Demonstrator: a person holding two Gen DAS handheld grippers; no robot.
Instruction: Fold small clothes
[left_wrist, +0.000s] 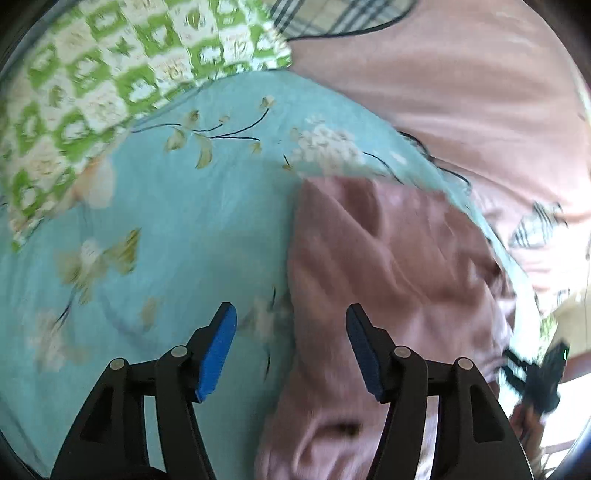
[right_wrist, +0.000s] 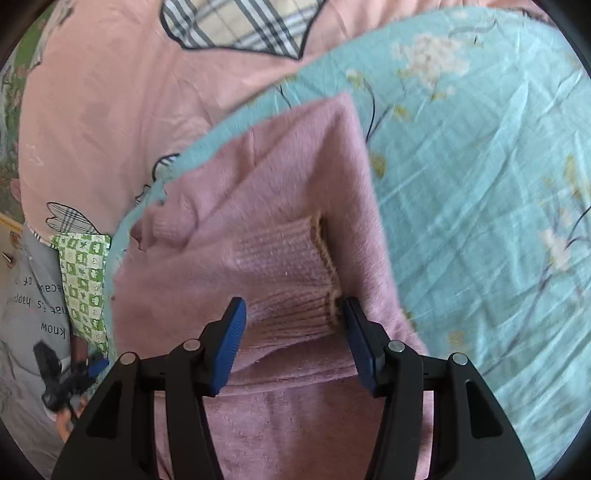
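Lying partly folded on a turquoise floral sheet (right_wrist: 480, 192): one pink knit sweater (right_wrist: 280, 192), fuzzy texture, a ribbed cuff (right_wrist: 291, 280) with cream edging turned up over the body. Sleeve folded across the front; sweater's far corner pointing away toward a pink quilt (right_wrist: 110, 92) with a plaid heart patch (right_wrist: 236, 26). Right hand-held gripper (right_wrist: 293, 332) poised directly over the ribbed cuff, blue pads (right_wrist: 229, 343) spread apart to either side of it, nothing clamped; contact with the knit cannot be told. Left hand-held gripper (left_wrist: 291, 343) likewise spread wide, straddling the sweater's (left_wrist: 388, 266) left edge, one pad (left_wrist: 218, 350) above the sheet (left_wrist: 166, 240), the other above the pink knit; nothing held. Left view heavily motion-blurred. Green and white checked fabric (left_wrist: 110, 74) overlapping the sheet at the far left of the left view, also noted as a strip (right_wrist: 85, 280) beside the sheet's edge in the right view. Grey fabric with printed lettering (right_wrist: 33, 306) at lower left of the right view. Opposite gripper visible small at the margin of each view, detail too blurred to assess.
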